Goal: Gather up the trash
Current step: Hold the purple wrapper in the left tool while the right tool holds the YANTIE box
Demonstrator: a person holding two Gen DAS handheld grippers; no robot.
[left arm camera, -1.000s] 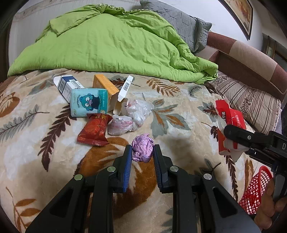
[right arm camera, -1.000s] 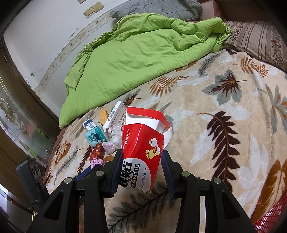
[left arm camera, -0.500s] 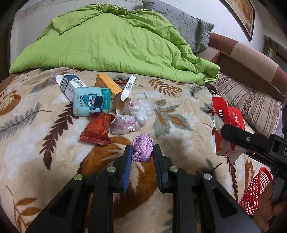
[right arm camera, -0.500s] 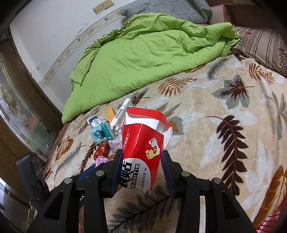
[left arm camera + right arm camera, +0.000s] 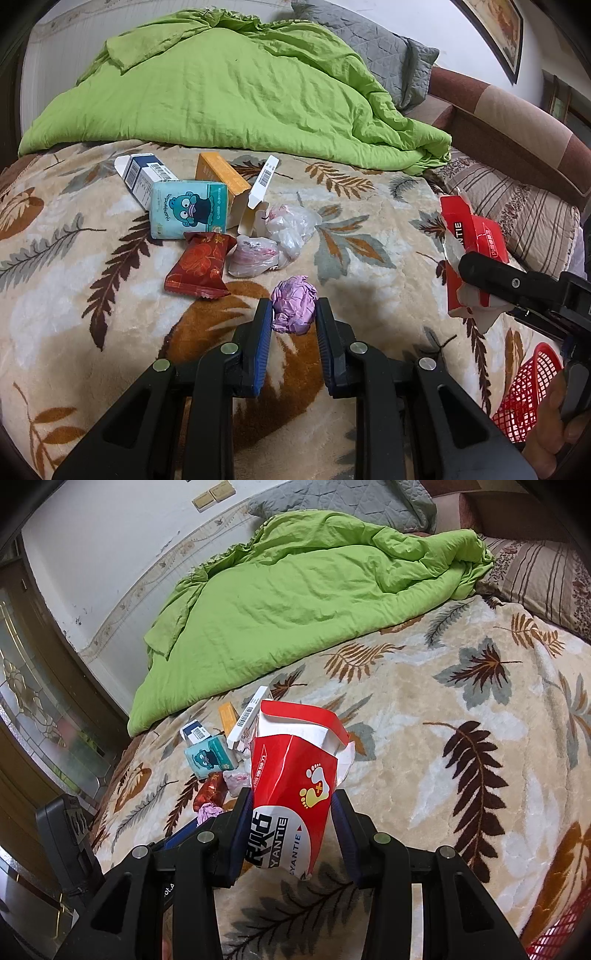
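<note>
Between the fingers of the left claw (image 5: 293, 317) sits a crumpled purple wrapper (image 5: 294, 309), pinched by the blue pads on both sides and resting low over the leaf-patterned blanket (image 5: 369, 266). The right claw (image 5: 291, 827) is pressed onto a torn red carton (image 5: 291, 794), which it holds upright off the bed.

Procedure for the step in hand — carrying both pieces to the bin:
- Maintain pad pressure on the wrapper; it looks light and springy, so a slack grip would likely let it slip out.
- Lift clear of the blanket pile before moving sideways.
- The red mesh basket (image 5: 528, 395) lies to the right of the left claw and below the right claw; it is the probable drop point.
- Release each piece only when it hangs over the basket opening.

Ahead of the left claw, more trash waits: a red snack packet (image 5: 199, 264), clear plastic bags (image 5: 273, 240), a teal tissue pack (image 5: 186, 210) and small cartons (image 5: 221, 177).

Limits of view — the basket is cut off at the frame edge, so its contents and rim cannot be judged. The carton's lower end is hidden behind the right claw's fingers.
</note>
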